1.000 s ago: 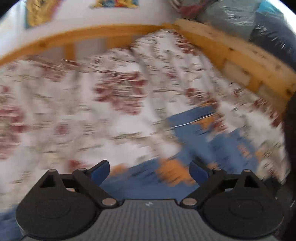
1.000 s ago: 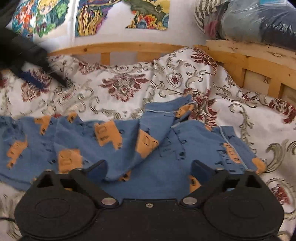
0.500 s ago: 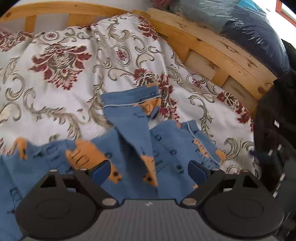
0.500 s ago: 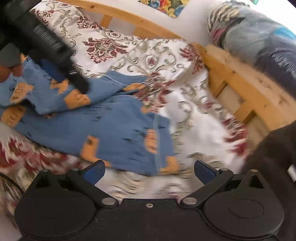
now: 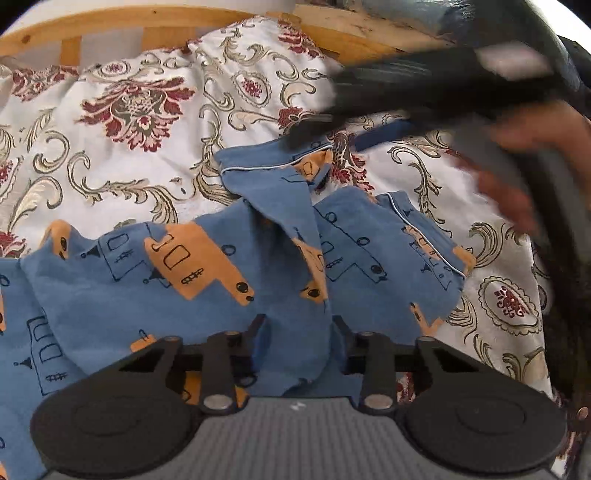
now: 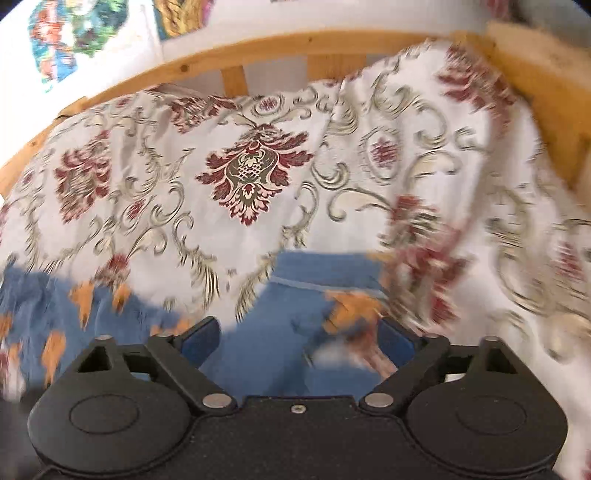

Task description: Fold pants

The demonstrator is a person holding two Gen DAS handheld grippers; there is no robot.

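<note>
Blue pants (image 5: 221,266) with orange truck prints lie crumpled on a floral bedspread (image 5: 129,110). My left gripper (image 5: 299,336) sits low over them, its fingers drawn in on a raised fold of the blue cloth. The right gripper (image 5: 328,138) shows blurred at the upper right of the left wrist view, just above the far piped cuff (image 5: 266,162), held by a hand (image 5: 517,177). In the right wrist view the right gripper (image 6: 301,332) is open, with that cuff of the pants (image 6: 314,269) lying just ahead of and between its fingers. This view is motion-blurred.
A wooden bed rail (image 5: 147,26) runs along the far side and turns down the right side (image 6: 535,74). Colourful pictures (image 6: 66,37) hang on the wall behind it. Bare bedspread lies beyond the pants.
My left gripper has dropped onto the pants and closed on a fold. The right gripper has swung from the near waist side across to the far cuff.
</note>
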